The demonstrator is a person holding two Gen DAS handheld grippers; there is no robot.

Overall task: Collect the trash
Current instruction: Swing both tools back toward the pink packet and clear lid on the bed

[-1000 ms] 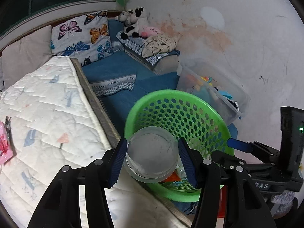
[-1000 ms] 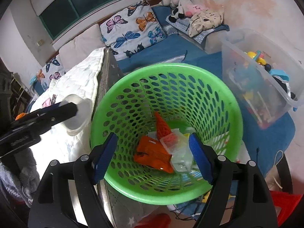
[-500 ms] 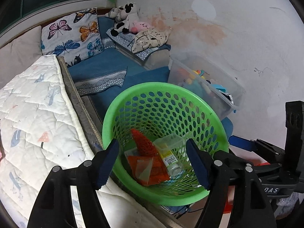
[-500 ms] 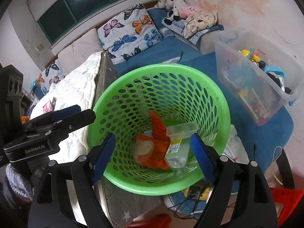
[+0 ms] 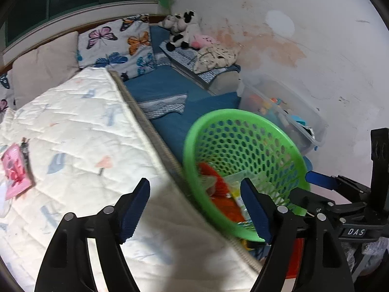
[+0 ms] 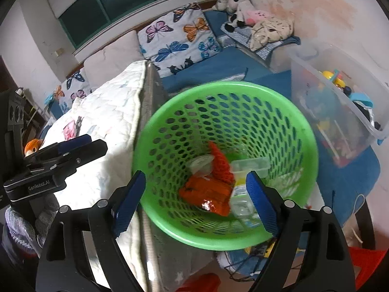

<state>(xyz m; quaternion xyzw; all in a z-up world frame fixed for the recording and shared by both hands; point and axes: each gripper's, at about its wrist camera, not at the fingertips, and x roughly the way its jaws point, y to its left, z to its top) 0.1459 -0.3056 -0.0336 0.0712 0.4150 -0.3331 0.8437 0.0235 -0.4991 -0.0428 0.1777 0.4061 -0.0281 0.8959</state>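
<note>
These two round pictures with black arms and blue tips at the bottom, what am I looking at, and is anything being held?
No robot here: a person holds a two-finger tool in each hand, with a wide-angle camera on each looking along its fingers. One picture comes from the left tool, the other from the right tool. Both have just been opening and hold nothing. The right one looks down into a green basket beside a quilted mattress; in it lie an orange wrapper, a clear cup and a clear plastic container. A pink packet lies on the mattress, perhaps the next trash.
</note>
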